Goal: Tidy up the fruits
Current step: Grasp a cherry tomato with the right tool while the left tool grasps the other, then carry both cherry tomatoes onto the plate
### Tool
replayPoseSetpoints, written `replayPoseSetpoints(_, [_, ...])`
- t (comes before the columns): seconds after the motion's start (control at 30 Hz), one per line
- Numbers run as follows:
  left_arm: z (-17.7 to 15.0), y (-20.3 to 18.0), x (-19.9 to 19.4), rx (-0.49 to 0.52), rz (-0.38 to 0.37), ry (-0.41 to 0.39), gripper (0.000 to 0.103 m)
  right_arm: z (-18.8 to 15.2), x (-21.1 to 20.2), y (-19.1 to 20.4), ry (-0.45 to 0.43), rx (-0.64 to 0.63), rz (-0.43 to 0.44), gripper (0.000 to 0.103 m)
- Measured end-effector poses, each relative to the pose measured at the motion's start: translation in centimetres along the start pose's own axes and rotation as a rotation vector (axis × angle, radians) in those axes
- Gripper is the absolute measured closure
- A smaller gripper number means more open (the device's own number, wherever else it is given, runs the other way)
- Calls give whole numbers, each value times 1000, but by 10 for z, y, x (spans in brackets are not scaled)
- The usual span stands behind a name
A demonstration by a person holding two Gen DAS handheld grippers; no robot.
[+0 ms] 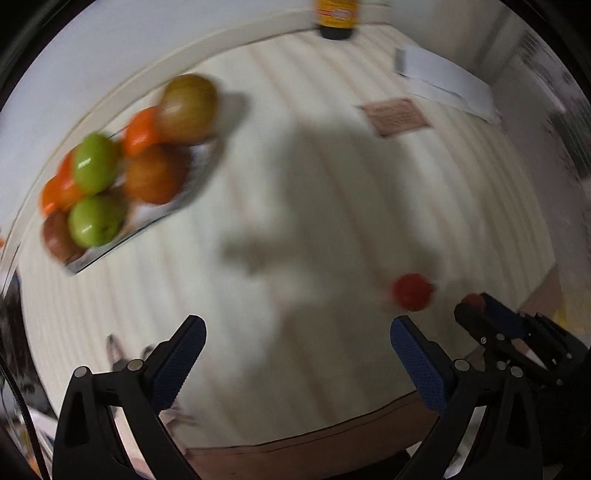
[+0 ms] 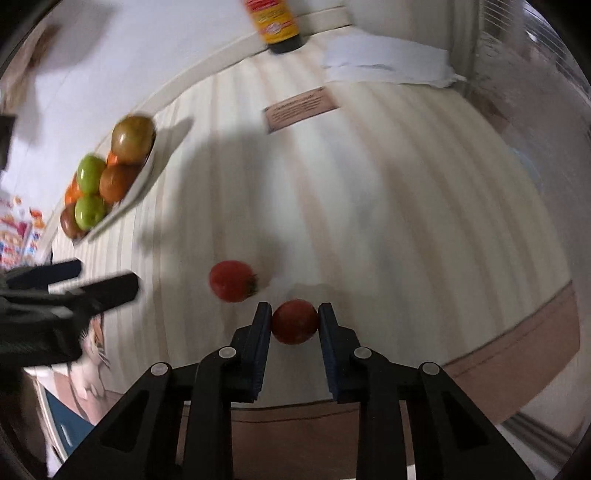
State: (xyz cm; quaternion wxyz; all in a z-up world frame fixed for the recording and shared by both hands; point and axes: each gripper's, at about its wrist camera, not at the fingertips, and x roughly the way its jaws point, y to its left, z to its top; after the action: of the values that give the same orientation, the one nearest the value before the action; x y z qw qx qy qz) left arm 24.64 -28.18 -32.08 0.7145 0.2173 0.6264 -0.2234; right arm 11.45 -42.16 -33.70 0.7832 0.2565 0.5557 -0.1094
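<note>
Tomato clamped in the right gripper, second tomato loose on the striped cloth.

Both blue pads press the held tomato's sides; the loose one lies just ahead and left of the fingertips. The left gripper hangs spread wide with nothing between its fingers. Far ahead to the left, a white tray carries green apples, brownish apples and oranges piled together. A dark bottle stands at the far edge.
</note>
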Motion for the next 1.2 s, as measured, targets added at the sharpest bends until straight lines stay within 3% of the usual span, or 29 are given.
replayPoseSetpoints(0.13, [9, -35, 15, 71, -62, 29, 12, 6, -15, -24, -35, 51, -13, 75])
replayPoseSetpoints(0.17, [11, -41, 18, 81, -70, 35, 22, 9, -19, -30, -42, 62, -16, 75])
replayPoseSetpoints(0.23, [14, -54, 27, 104, -83, 56, 31, 11, -22, -41, -47, 72, -25, 75])
replayPoseSetpoints(0.33, [17, -67, 37, 129, -86, 70, 36, 13, -27, -53, -52, 82, -36, 75])
replayPoseSetpoints(0.5, [21, -76, 45, 136, -108, 89, 54, 12, -29, -60, -63, 95, -38, 75])
replayPoseSetpoints(0.67, [23, -82, 43, 154, -98, 58, 71, 9, -25, -61, -53, 108, -35, 75])
replayPoseSetpoints(0.97, [16, -61, 32, 109, -129, 30, 73, 13, -29, -54, -69, 98, -27, 75])
replayPoseSetpoints(1.2, [13, 12, 0, -29, -151, -29, 73, 28, -36, -18, -92, 37, 25, 75])
